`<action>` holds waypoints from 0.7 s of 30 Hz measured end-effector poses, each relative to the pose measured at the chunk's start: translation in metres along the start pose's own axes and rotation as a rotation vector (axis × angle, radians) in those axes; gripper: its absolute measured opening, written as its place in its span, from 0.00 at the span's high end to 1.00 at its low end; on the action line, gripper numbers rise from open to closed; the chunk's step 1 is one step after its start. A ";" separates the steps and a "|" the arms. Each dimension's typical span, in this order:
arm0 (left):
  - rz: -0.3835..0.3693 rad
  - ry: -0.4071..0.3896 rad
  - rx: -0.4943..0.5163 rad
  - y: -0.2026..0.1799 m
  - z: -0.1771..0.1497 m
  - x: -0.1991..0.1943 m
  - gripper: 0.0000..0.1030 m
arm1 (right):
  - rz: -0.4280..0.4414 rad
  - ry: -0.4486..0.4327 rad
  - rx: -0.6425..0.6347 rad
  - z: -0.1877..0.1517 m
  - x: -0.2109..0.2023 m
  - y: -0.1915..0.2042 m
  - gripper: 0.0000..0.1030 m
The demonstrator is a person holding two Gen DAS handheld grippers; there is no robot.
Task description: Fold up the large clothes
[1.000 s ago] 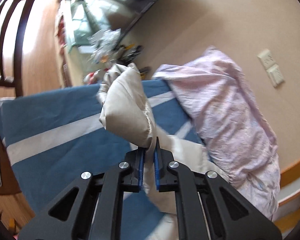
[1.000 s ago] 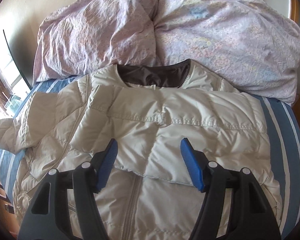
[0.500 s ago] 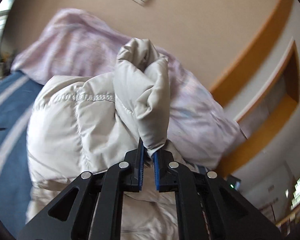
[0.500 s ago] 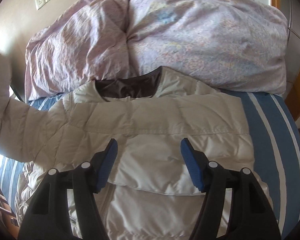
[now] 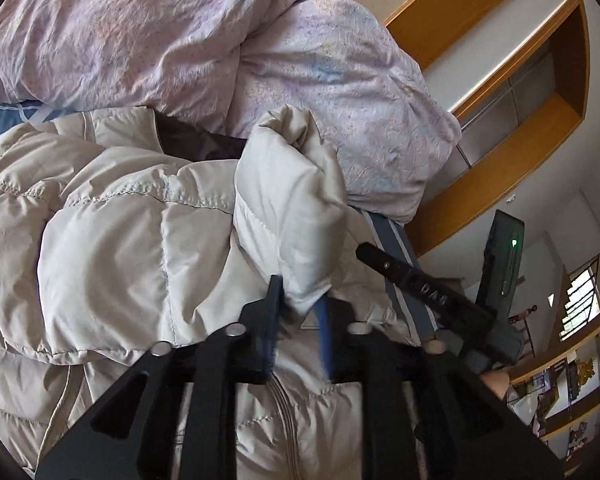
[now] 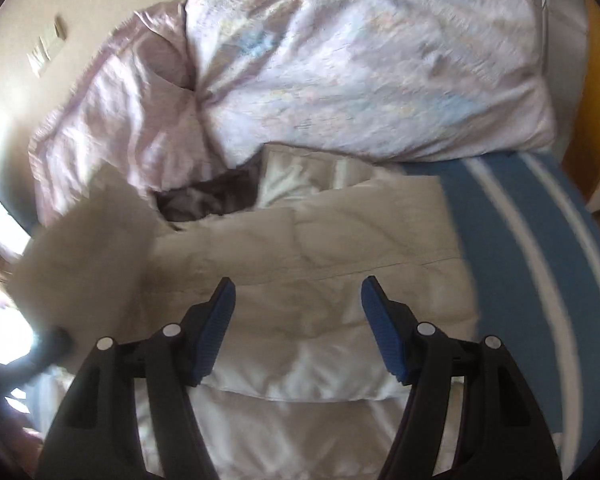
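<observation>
A cream puffer jacket (image 5: 112, 240) lies front-up on the blue striped bed, its dark-lined collar toward the pillows. My left gripper (image 5: 300, 300) has its fingers a little apart around the cuff of the jacket's sleeve (image 5: 292, 208), which stands up over the chest. The jaws look blurred. My right gripper (image 6: 296, 312) is open and empty above the jacket (image 6: 320, 260), over its folded right side. The right gripper also shows in the left wrist view (image 5: 428, 284), at the right.
Two lilac pillows (image 5: 188, 40) lie against the wall behind the collar; they also show in the right wrist view (image 6: 340, 60). The blue sheet with white stripes (image 6: 540, 260) is bare to the right. Wooden trim and shelves (image 5: 520, 100) stand beyond the bed.
My left gripper carried the sleeve from the left side across over the jacket's chest, and its fingers have parted slightly. My right gripper shifted right and stayed open.
</observation>
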State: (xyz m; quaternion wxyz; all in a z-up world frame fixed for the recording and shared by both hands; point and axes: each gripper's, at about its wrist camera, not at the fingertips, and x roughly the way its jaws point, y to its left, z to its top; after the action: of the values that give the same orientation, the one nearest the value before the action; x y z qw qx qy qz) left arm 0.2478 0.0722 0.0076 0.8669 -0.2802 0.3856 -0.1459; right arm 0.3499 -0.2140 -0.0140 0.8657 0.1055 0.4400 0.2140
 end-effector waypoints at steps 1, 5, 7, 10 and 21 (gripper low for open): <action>0.007 -0.007 -0.003 -0.001 0.004 -0.004 0.35 | 0.054 0.025 0.016 0.001 0.004 0.001 0.36; 0.055 -0.126 0.032 0.006 0.011 -0.042 0.08 | 0.240 0.137 0.088 -0.002 0.024 0.007 0.36; 0.115 -0.162 0.039 0.018 0.017 -0.059 0.06 | 0.252 0.180 0.092 -0.005 0.034 0.012 0.36; 0.284 -0.181 0.041 0.045 0.025 -0.070 0.06 | 0.159 0.198 0.069 -0.009 0.045 0.021 0.36; 0.593 -0.147 0.042 0.102 0.024 -0.060 0.06 | 0.117 0.033 -0.072 -0.005 0.032 0.057 0.85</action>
State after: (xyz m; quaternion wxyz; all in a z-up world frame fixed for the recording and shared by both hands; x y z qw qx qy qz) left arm 0.2296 0.1912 -0.0056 0.9029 -0.1473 0.3837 0.1261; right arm 0.3464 -0.1484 -0.0185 0.8477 0.0961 0.4393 0.2816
